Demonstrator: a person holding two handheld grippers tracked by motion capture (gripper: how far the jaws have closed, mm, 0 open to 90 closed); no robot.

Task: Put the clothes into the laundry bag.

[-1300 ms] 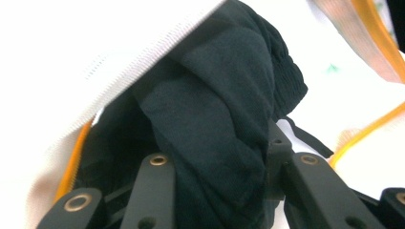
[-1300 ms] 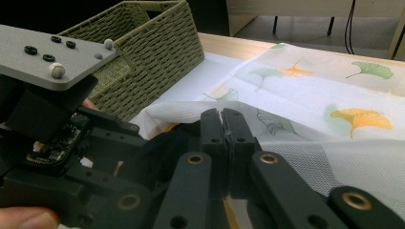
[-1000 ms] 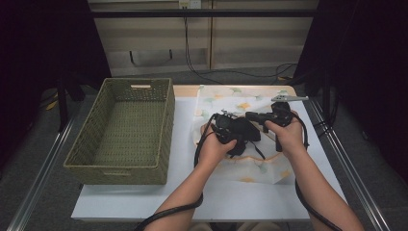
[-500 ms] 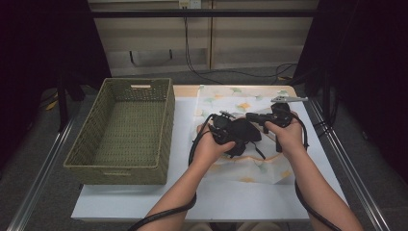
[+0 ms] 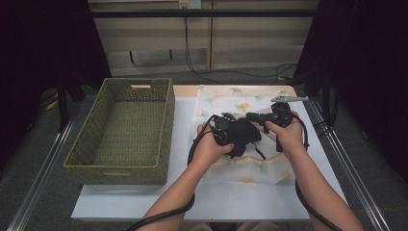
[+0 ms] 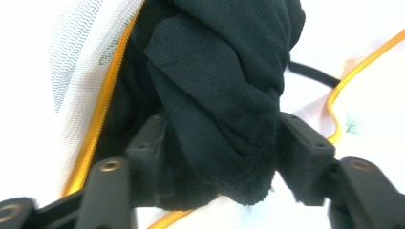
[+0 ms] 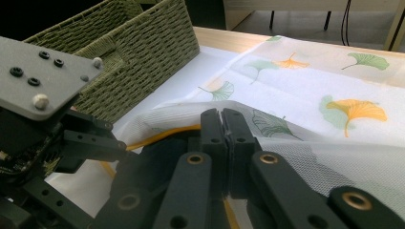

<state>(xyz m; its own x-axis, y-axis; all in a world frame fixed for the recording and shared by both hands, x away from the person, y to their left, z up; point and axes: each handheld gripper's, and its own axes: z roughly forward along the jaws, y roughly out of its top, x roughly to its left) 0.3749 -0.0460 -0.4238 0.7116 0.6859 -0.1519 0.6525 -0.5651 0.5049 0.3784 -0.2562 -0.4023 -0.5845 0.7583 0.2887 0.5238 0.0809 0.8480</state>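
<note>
Black crumpled cloth (image 6: pixel 219 90) — gripped by left tongs (image 6: pixel 217 143) — over mesh bag (image 7: pixel 334 157).

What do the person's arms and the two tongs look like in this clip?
Both forearms are bare, no sleeves in view. The left tongs and right tongs are black with brass-coloured rivets at the jaw links. A grey three-cornered plate with small screws tops the right one. A black cable trails from each.

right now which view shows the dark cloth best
The left gripper view: the dark cloth bunches between the left claw's jaws at the bag's yellow zip. The high view shows it small; the right gripper view hardly.
</note>
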